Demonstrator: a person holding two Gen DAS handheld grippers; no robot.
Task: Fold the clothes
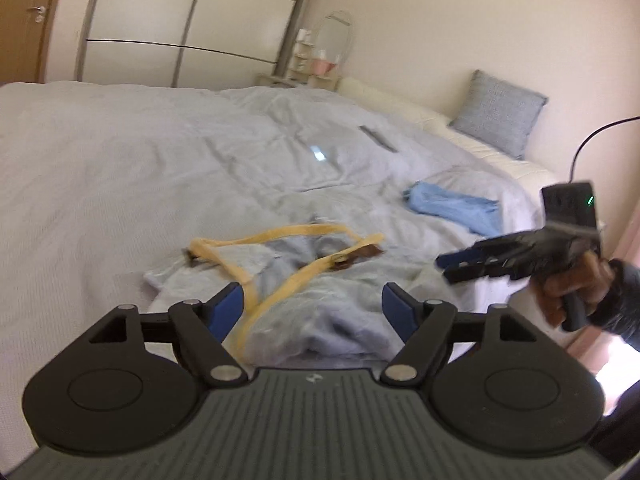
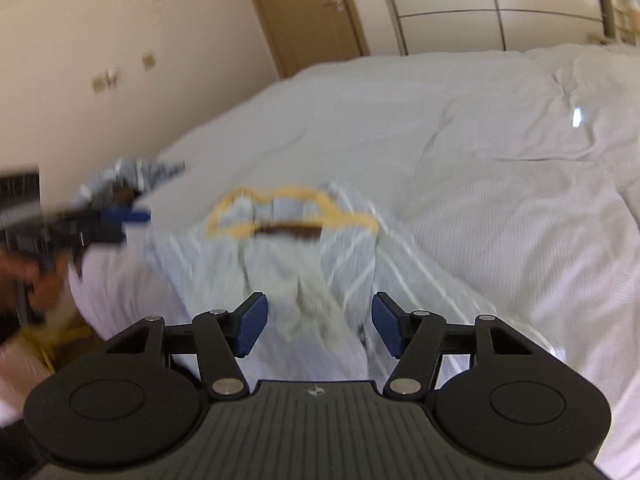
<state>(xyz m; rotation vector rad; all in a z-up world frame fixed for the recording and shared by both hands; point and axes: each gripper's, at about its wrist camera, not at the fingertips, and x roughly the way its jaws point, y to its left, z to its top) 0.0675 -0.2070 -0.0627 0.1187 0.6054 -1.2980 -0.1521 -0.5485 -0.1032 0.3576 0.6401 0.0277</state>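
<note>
A pale blue striped garment (image 1: 288,276) with yellow straps (image 1: 288,234) and a brown belt piece lies crumpled on the bed. My left gripper (image 1: 312,308) hovers open just over its near end, with one yellow strap running by the left finger. In the right wrist view the same garment (image 2: 296,264) spreads below my open right gripper (image 2: 318,324), and nothing sits between the fingers. The right gripper (image 1: 460,268) also shows at the right of the left wrist view, held by a hand (image 1: 568,292). The left gripper (image 2: 128,216) appears blurred at the left.
The bed's pale duvet (image 1: 120,160) fills most of both views. A bright blue cloth (image 1: 448,204) lies to the right, with a grey pillow (image 1: 496,120) against the wall. Another striped cloth (image 2: 132,176) sits at the bed's edge. Wardrobe doors (image 1: 180,20) stand behind.
</note>
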